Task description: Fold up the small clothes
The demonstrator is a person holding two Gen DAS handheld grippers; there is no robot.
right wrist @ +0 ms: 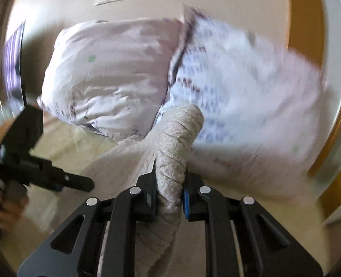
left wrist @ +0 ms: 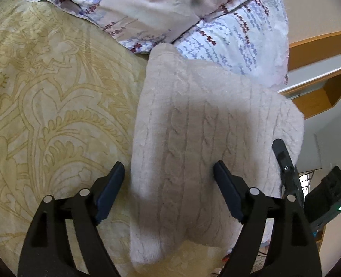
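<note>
A cream cable-knit sweater [left wrist: 193, 138] lies folded on the yellow patterned bedspread [left wrist: 43, 103]. My left gripper [left wrist: 169, 173] is open just above its near left edge and holds nothing. My right gripper [right wrist: 169, 184] is shut on a bunched fold of the sweater [right wrist: 177, 143], which rises between its fingers. The right gripper also shows in the left wrist view [left wrist: 286, 164] at the sweater's right edge. The left gripper shows in the right wrist view [right wrist: 78, 183] at the left, with a hand on it.
Two floral pillows [left wrist: 147, 7] lie at the head of the bed behind the sweater; they also show, blurred, in the right wrist view [right wrist: 115, 73]. A wooden bed frame [left wrist: 320, 46] and a wall are to the right.
</note>
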